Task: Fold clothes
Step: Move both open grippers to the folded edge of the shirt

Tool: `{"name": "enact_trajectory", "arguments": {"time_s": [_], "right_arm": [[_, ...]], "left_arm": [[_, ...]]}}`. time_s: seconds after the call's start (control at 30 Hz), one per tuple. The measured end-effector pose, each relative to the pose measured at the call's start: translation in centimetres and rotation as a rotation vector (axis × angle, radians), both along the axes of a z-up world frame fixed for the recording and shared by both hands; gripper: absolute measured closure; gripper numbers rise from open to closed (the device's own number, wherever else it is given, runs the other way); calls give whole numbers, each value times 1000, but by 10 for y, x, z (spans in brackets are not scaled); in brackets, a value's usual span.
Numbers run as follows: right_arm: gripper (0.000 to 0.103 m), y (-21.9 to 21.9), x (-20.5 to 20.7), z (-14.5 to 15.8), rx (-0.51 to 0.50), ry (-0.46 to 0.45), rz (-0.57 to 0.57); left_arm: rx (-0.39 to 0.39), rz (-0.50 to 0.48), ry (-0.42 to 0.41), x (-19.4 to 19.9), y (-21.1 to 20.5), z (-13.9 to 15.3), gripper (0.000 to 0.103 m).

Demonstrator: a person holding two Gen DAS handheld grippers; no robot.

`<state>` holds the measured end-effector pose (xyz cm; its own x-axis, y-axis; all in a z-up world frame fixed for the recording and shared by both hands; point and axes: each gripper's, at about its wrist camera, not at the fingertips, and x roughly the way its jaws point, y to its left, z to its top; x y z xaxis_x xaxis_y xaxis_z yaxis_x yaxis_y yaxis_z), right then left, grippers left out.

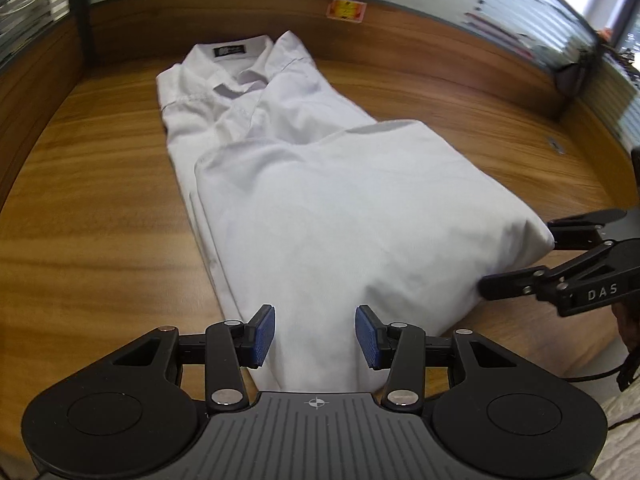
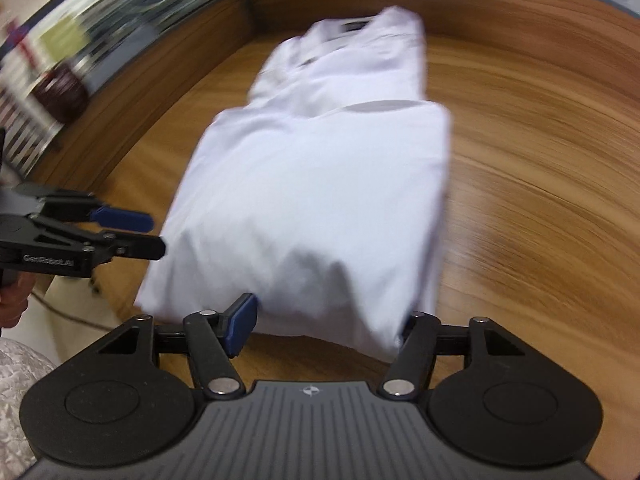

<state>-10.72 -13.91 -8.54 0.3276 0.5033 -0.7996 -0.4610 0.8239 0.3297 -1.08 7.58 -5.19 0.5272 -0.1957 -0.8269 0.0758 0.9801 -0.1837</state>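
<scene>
I see a wooden table [image 1: 100,184] with a raised wooden rim along its far side. A white shirt [image 1: 320,208] lies on it, collar far, folded end near.

right view motion-blurred | collar label [image 1: 231,51] unreadable | right hand-held gripper [image 2: 320,326] far pad shirt-covered

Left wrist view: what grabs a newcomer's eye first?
The white shirt, lying down the middle of the wooden table, its lower half folded up toward the collar at the far end. The left gripper has its jaws open astride the near fold, and the right gripper sits at the shirt's right corner.
</scene>
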Motion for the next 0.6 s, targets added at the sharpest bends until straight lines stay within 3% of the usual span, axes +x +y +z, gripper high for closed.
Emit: {"name": "enact_trajectory", "arguments": {"time_s": [0.07, 0.13, 0.27, 0.37, 0.5, 0.6], "right_arm": [[32, -7, -5, 2, -23, -22, -64], [20, -12, -9, 6, -31, -54, -133], [20, -27, -11, 15, -57, -105, -267], [20, -32, -10, 25, -88, -170, -305], [33, -20, -7, 42, -131, -262, -201], [54, -6, -4, 51, -134, -283, -71]], "left_arm": [[-2, -45, -14, 7, 2, 2, 55], [-7, -97, -27, 12, 4, 4, 55], [-11, -183, -48, 20, 2, 6, 52], [-13, -238, -68, 23, -4, 9, 52], [-21, -304, -103, 27, -17, 13, 56], [-28, -347, -104, 30, -28, 14, 78]]}}
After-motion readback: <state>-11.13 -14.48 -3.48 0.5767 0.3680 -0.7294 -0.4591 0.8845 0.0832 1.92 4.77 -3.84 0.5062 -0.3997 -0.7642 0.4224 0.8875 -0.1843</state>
